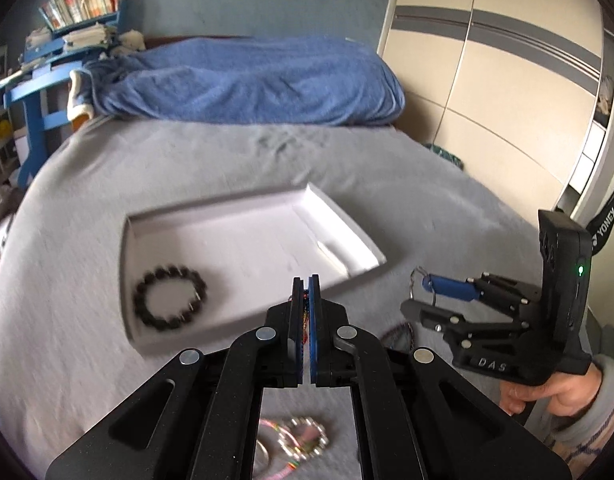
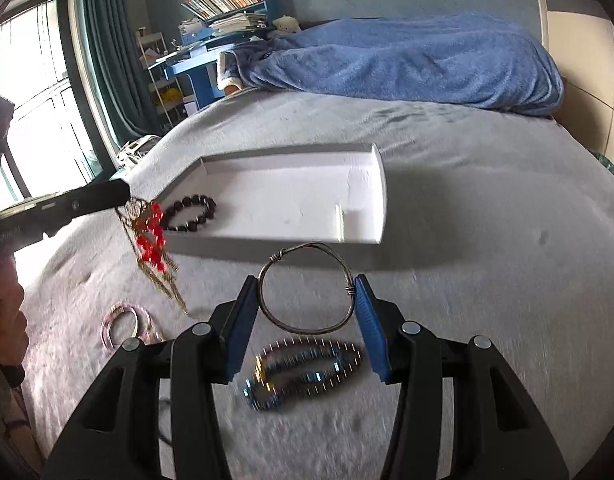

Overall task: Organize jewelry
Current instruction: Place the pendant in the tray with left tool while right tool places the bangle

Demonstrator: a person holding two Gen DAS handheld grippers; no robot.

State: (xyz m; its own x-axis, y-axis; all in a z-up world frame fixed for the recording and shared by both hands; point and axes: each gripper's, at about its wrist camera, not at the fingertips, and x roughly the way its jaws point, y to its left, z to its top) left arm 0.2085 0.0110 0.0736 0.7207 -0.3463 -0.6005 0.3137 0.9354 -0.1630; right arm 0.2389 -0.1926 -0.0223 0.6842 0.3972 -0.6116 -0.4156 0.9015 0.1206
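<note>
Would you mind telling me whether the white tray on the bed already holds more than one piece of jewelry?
No, only the black bead bracelet lies inside the white tray; the rest of it is bare.

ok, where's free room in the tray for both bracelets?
The white tray is bare except the black bead bracelet in its near-left corner; middle and right are free. The bed in front is crowded: pink bangles, blue bracelet.

We've got two black printed grippers [image 1: 306,280] with blue pads and shiny round pins at the linkage joints. The right gripper [image 1: 421,294] has "DAS" embossed, a green LED and a Yonex strap [image 1: 605,216]. Our sleeve [image 1: 611,392] is grey.
</note>
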